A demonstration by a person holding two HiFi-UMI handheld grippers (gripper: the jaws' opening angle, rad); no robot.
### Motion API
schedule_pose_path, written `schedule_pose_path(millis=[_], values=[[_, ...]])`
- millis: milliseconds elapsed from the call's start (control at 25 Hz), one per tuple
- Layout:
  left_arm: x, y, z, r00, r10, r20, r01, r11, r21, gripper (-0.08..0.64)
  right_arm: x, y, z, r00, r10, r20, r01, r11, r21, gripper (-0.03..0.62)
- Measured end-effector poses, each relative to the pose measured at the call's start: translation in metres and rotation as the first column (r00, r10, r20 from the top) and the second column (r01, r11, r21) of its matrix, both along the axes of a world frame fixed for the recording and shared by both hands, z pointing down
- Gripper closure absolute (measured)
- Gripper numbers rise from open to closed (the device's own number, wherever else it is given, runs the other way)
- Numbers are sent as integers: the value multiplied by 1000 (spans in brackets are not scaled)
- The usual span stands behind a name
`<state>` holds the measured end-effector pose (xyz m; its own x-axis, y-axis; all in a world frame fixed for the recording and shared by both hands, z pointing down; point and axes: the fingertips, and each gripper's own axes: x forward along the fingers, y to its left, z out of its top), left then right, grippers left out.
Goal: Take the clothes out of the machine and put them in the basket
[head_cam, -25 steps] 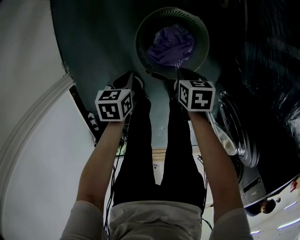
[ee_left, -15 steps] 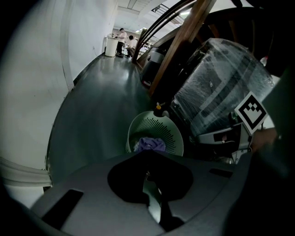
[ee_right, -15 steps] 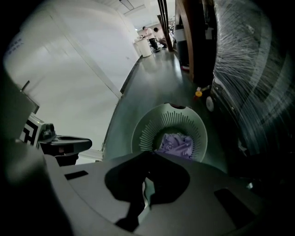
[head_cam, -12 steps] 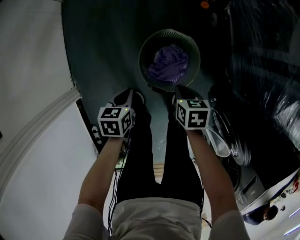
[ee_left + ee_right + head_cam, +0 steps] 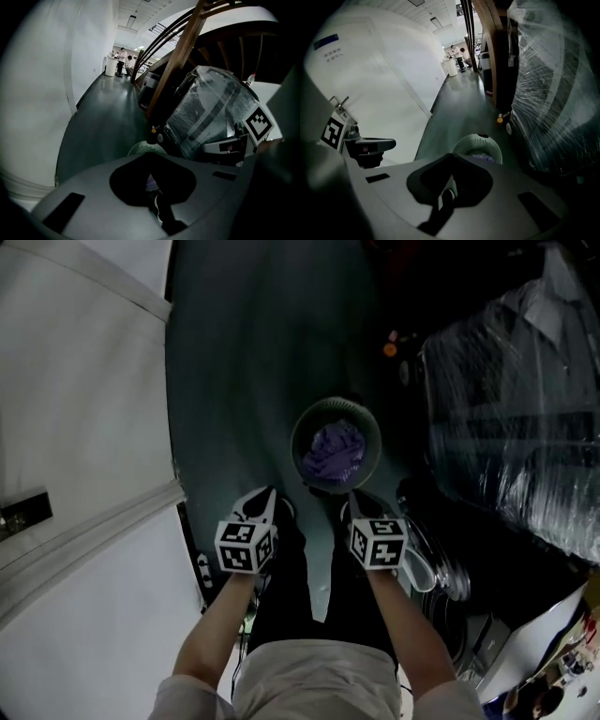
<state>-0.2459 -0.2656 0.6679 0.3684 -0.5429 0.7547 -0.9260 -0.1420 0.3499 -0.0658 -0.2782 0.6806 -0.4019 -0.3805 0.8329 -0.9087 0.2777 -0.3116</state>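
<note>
A round pale-green basket (image 5: pixel 367 427) stands on the dark floor with purple clothes (image 5: pixel 333 451) heaped inside. Both grippers hang side by side well above its near rim, pointing down at it. The left gripper (image 5: pixel 261 504) and the right gripper (image 5: pixel 362 502) are both shut with nothing between the jaws. The left gripper view has the left gripper (image 5: pixel 152 183) with the basket (image 5: pixel 140 149) just past it. The right gripper view shows the right gripper (image 5: pixel 449 180), the basket (image 5: pixel 477 140) and the purple clothes (image 5: pixel 482 157) below it.
The washing machine (image 5: pixel 469 615) with its round door (image 5: pixel 427 563) swung open is at the lower right. A large plastic-wrapped object (image 5: pixel 506 409) stands to the right of the basket. A white wall (image 5: pixel 84 427) runs along the left. A small orange thing (image 5: pixel 389 350) lies beyond the basket.
Both grippers have risen together, and the basket now looks smaller and farther below them. The jaws have stayed shut and empty.
</note>
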Motion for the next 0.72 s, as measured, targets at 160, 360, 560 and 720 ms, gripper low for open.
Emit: schedule_pose_path(millis=[160, 360, 560, 720], values=[[2, 2, -44, 1000, 19, 17, -20, 998, 61, 540, -4, -10, -52, 1000, 4, 10, -5, 996, 91, 584], [14, 3, -104, 996, 79, 48, -86, 981, 176, 540, -1, -25, -115, 999, 18, 33, -24, 981, 195, 584], [14, -1, -161, 994, 86, 73, -102, 960, 262, 540, 2, -34, -171, 997, 36, 70, -54, 960, 274, 584], [11, -9, -199, 996, 66, 66, -84, 941, 329, 540, 7, -35, -211, 993, 51, 105, -82, 942, 324, 584]])
